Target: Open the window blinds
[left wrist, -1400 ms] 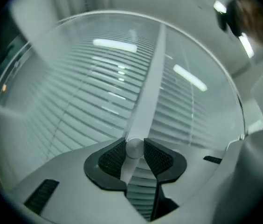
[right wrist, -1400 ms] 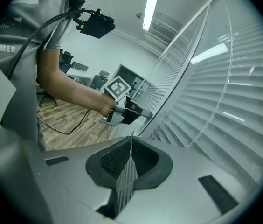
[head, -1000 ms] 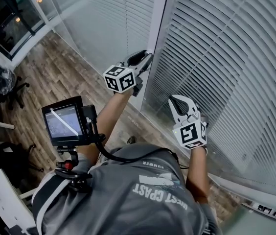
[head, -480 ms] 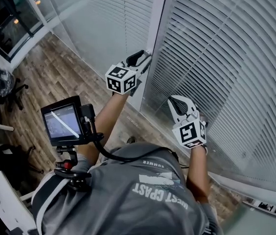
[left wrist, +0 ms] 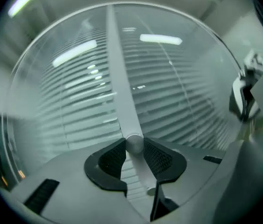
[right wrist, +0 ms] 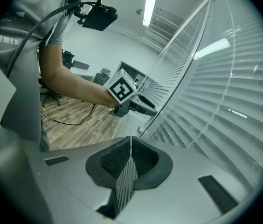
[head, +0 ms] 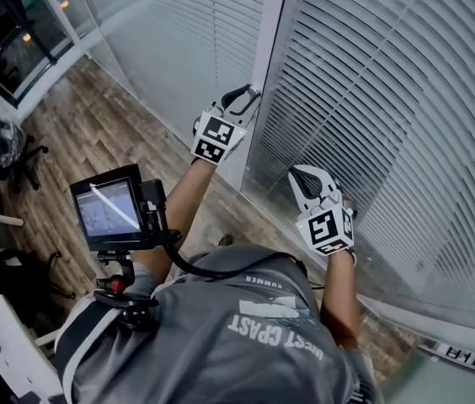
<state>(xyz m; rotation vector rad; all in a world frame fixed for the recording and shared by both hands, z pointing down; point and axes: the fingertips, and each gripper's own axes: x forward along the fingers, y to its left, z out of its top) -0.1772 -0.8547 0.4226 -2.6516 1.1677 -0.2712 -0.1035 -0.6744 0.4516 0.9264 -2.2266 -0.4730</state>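
Arms both reach forward toward the window. The left gripper (head: 250, 93) is raised at the white post (head: 264, 49) between the two panes, and its jaws are clamped on the thin wand (left wrist: 121, 87), which runs up from between the pads in front of the slats. The jaws have just been closing on it. The right gripper (head: 298, 173) sits lower, near the glass of the right-hand pane and tipped a little downward, with its jaws pressed together and nothing between them.

Since a second ago the left wrist has rolled: its marker cube (head: 215, 137) then showed two faces to the head view and now shows mostly one, turned cornerwise. The right gripper has kept its place.

Count: two grippers, one wand, two sets of blinds (head: 406, 99), one either side of the post, and one small screen (head: 109, 209) on a chest mount above the wood floor (head: 94, 116)
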